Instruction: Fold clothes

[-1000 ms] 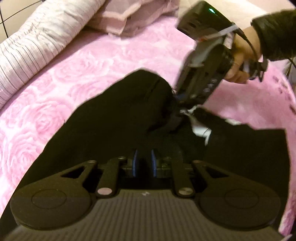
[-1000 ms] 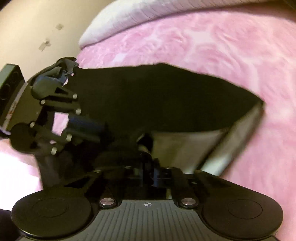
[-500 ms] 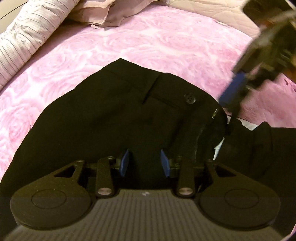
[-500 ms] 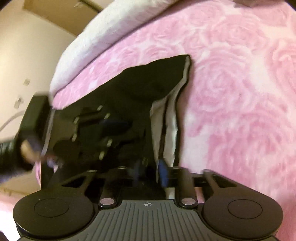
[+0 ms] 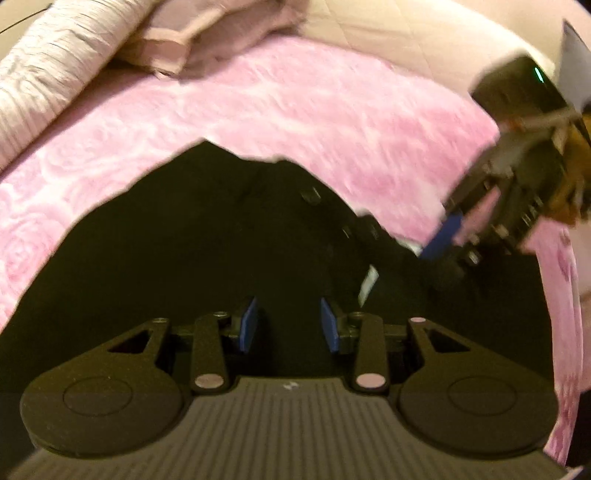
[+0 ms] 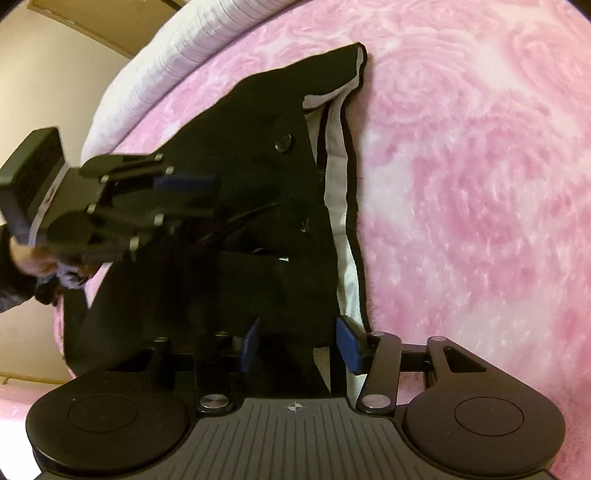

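Observation:
A pair of black trousers (image 5: 207,236) lies spread on the pink rose-pattern blanket (image 5: 332,122). In the right wrist view the trousers (image 6: 266,229) show a waist button (image 6: 284,142) and white lining (image 6: 341,221) along the right edge. My left gripper (image 5: 289,325) hovers open just over the cloth, nothing between its blue pads. My right gripper (image 6: 300,343) is open too, over the waistband beside the lining. Each gripper shows in the other's view: the right gripper (image 5: 443,243) at the upper right, the left gripper (image 6: 207,197) at the left, held by a hand (image 6: 26,254).
A rolled white striped quilt (image 5: 44,81) lies along the far left of the bed, and pale pink pillows (image 5: 207,33) lie at the head. The bed's edge and a beige wall (image 6: 55,81) are to the left in the right wrist view.
Both grippers were shut on the trousers a second ago and have since opened and let go. The trousers have dropped flat onto the blanket, and the right gripper has drawn back to the right.

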`<act>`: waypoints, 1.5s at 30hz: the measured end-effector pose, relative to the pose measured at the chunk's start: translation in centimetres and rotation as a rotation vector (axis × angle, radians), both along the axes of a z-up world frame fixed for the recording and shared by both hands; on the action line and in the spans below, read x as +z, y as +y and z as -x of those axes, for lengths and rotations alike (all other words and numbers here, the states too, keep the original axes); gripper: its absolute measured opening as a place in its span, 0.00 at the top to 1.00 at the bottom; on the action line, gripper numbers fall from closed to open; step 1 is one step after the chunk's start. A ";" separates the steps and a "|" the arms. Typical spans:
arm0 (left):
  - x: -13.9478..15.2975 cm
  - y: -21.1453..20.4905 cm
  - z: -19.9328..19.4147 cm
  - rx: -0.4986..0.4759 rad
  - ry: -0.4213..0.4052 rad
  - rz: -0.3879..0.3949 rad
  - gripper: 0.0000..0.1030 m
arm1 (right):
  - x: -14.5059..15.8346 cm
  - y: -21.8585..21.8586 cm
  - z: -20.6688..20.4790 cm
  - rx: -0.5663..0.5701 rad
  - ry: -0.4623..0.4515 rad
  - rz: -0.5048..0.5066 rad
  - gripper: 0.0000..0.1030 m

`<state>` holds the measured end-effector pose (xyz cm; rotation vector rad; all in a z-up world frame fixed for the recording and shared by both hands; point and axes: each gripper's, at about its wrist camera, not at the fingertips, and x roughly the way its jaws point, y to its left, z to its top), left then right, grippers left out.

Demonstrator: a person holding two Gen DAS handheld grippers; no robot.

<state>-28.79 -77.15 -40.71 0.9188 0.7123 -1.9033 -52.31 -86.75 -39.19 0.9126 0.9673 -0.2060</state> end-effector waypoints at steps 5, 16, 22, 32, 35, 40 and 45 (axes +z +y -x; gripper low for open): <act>0.2 2.4 0.9 -0.004 -0.013 0.005 0.67 | 2.2 -0.1 0.1 -0.033 0.022 0.098 1.00; 1.6 5.1 -0.7 0.204 0.037 0.116 0.66 | 9.0 4.5 -4.2 0.174 -0.118 0.522 1.00; 0.2 4.1 0.2 0.215 -0.025 0.082 0.64 | 2.6 0.5 -4.7 0.098 -0.027 0.388 0.89; -1.0 4.8 0.3 0.201 -0.014 0.077 0.64 | -0.4 -2.4 -6.7 0.204 -0.201 0.279 0.56; -0.6 4.9 0.0 0.203 -0.006 0.078 0.64 | -1.2 -3.9 -6.9 0.158 -0.172 0.147 0.87; -0.3 4.3 0.6 0.170 0.029 0.079 0.55 | 2.5 -5.3 -4.8 0.065 -0.131 -0.112 0.90; -1.6 3.3 1.7 0.146 -0.015 0.027 0.55 | 0.2 -5.4 -6.1 0.067 0.013 -0.098 0.90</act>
